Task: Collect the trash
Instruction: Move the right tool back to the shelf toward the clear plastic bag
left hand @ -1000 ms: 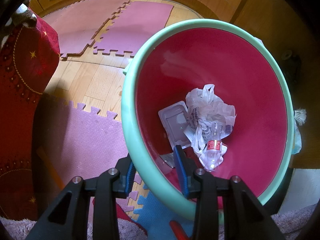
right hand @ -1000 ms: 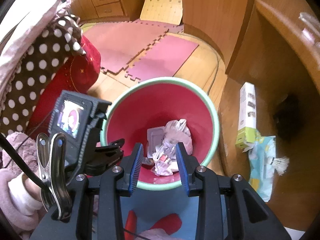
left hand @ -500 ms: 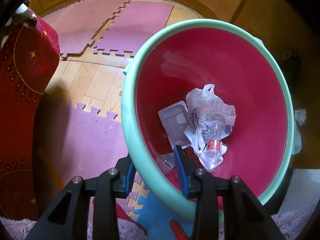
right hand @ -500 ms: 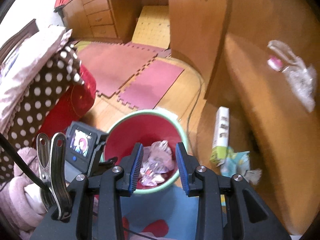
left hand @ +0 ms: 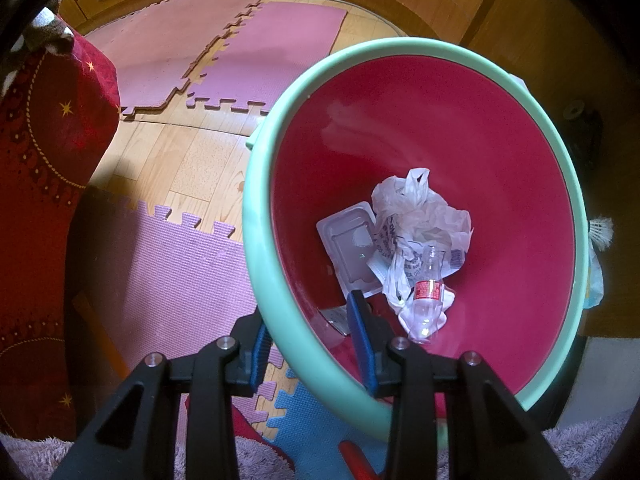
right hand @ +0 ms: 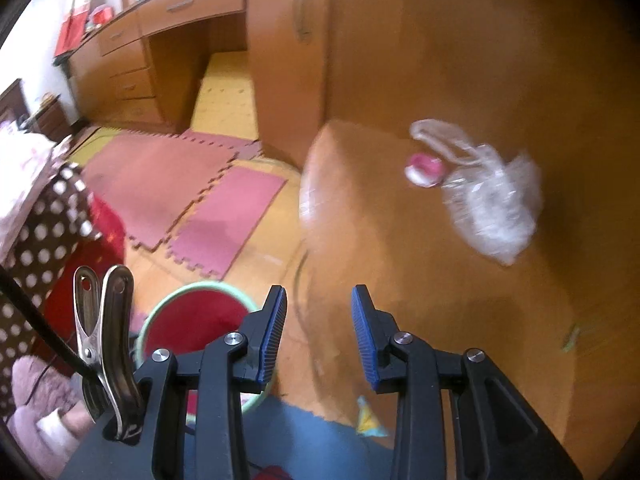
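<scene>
Mint-rimmed red bin (left hand: 420, 128) clamped by left hand-held gripper (left hand: 312, 344), right hand-held gripper (right hand: 318, 332) parted, empty.

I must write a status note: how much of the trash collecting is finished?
Done: a plastic bag, a bottle and a tray lie in the bin. In hand: the left tool grips the bin's rim. Left: a clear bag on the wooden surface; the right tool is empty.

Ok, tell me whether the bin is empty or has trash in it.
Not empty. The bin holds a crumpled bag, a clear bottle and a plastic tray at its bottom.
</scene>
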Available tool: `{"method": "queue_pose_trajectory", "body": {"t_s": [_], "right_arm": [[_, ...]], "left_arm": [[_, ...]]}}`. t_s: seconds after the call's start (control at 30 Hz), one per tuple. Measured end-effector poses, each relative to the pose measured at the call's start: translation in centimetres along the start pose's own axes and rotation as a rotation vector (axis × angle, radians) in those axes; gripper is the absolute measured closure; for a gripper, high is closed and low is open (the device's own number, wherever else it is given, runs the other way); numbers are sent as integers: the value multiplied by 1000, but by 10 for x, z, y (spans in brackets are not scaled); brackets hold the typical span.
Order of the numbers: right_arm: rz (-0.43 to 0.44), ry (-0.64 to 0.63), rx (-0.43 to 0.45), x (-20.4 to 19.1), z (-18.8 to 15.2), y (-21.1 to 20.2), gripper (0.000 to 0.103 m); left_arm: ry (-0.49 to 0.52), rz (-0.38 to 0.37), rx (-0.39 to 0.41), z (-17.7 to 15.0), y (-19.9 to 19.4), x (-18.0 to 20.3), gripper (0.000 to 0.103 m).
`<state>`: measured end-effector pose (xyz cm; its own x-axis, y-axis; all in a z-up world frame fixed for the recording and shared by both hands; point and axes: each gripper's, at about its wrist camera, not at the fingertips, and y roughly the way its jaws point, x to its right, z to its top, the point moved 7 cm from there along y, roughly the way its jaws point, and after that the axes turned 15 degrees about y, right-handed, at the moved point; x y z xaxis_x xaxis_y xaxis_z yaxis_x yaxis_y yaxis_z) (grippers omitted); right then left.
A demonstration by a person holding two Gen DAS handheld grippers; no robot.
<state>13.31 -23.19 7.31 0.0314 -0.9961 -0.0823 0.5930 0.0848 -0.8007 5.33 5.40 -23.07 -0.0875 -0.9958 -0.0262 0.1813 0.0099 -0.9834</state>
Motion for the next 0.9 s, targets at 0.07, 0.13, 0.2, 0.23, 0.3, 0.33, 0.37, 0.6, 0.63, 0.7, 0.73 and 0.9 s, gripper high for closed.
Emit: {"method": "queue_pose_trajectory", "body": {"t_s": [0.07,0.13,0.2,0.23,0.3,0.33,0.37,0.6,0.63,0.7,0.73,0.9], "right_arm": [[-27,28,19,12,11,2,69],[-39,65,32,25,20,4,69],[-55,94,48,38,31,6,69],[-63,101,52,44,36,8,69],[-85,120,59,55,44,11,69],[-95,134,62,61,48,13,69],[-101,147,66,67,52,15,69],[-152,199,105,91,76,22,58],[-153,209,105,94,79,23,58],[-155,232,103,101,84,28,57],[-163,248,101,106,88,32,55],[-207,286,103,122,99,46,46]], "left_arm": [[-1,0,0,0,0,-1,65],[0,0,0,0,0,0,65],[0,0,0,0,0,0,65],[0,0,0,0,0,0,65],[0,0,-1,0,0,0,65],[0,0,-2,0,0,0,65],[-1,0,-1,0,0,0,65],[1,0,-1,0,0,0,65],[1,-1,-1,0,0,0,65],[0,-2,-1,-1,0,0,65],[1,-1,-1,-1,0,0,65],[0,-1,-2,-1,0,1,65]]}}
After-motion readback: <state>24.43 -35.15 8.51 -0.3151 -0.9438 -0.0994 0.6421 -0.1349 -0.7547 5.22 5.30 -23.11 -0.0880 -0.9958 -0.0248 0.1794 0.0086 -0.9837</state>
